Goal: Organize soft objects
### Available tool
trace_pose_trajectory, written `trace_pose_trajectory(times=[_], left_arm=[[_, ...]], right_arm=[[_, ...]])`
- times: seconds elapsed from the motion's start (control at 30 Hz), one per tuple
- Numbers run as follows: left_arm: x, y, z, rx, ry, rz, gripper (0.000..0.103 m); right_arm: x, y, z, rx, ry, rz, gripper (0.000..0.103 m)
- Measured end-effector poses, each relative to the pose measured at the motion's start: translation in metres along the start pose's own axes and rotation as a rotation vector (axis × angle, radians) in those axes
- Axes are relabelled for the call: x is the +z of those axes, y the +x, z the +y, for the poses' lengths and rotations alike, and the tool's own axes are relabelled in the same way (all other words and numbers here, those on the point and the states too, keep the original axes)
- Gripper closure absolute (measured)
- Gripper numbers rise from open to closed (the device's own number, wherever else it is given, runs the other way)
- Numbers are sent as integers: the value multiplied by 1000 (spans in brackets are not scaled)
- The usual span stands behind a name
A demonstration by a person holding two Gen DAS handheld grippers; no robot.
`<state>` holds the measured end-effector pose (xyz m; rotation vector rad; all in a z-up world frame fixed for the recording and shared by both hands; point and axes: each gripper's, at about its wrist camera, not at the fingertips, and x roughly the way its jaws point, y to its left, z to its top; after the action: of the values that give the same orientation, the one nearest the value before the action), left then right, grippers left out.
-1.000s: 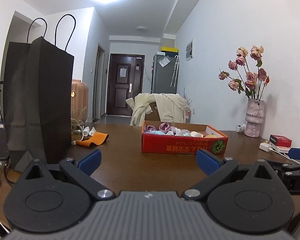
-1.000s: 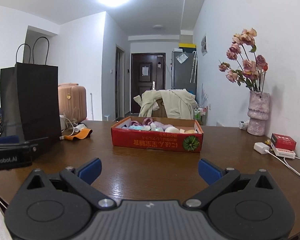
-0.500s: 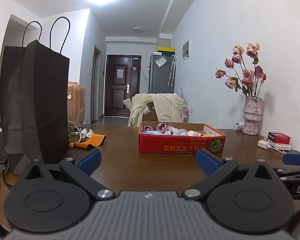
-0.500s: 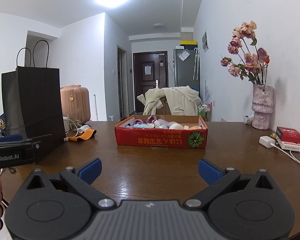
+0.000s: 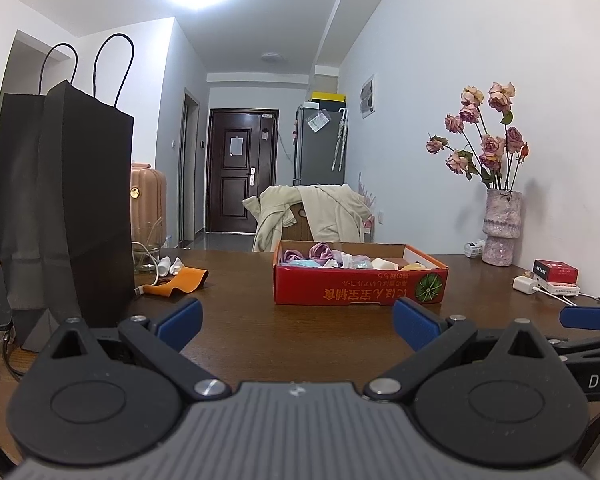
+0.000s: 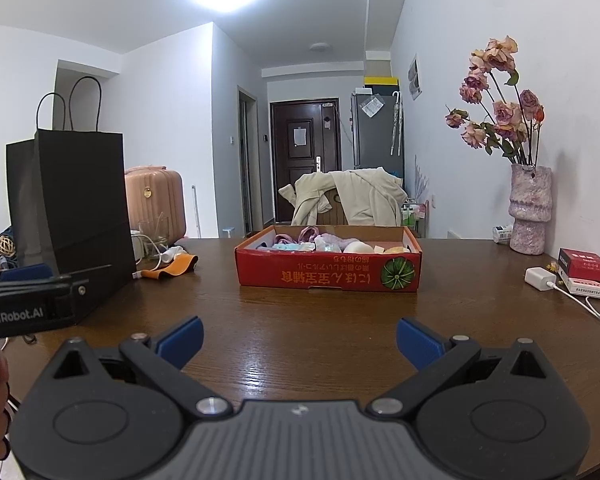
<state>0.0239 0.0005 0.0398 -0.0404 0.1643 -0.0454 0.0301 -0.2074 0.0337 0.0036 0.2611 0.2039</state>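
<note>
You hold two grippers, and both have their blue fingers spread wide apart with nothing between them. One red box [image 6: 328, 272] sits on the brown table [image 6: 300, 332], straight ahead of your right gripper [image 6: 298, 336] and well past its fingertips. From your left gripper [image 5: 296, 320] the box is ahead and a bit toward the right finger. Soft things [image 6: 320, 242] fill the box: pink, purple, blue and cream; too jumbled to count. One black bag [image 5: 66, 208] stands beyond the left finger. "GenRobot.AI" shows on the left gripper's side.

A home: dining table [image 6: 340, 320], suitcase [image 6: 156, 200], fridge [image 6: 376, 132], front door [image 6: 304, 160].
</note>
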Motion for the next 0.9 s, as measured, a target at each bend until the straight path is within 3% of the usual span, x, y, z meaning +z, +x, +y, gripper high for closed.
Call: trace_pose_trajectory(times=[0.9], left_arm=[[-1, -1, 0, -4, 4, 1, 0]], right_arm=[[-1, 1, -1, 3, 0, 4, 0]])
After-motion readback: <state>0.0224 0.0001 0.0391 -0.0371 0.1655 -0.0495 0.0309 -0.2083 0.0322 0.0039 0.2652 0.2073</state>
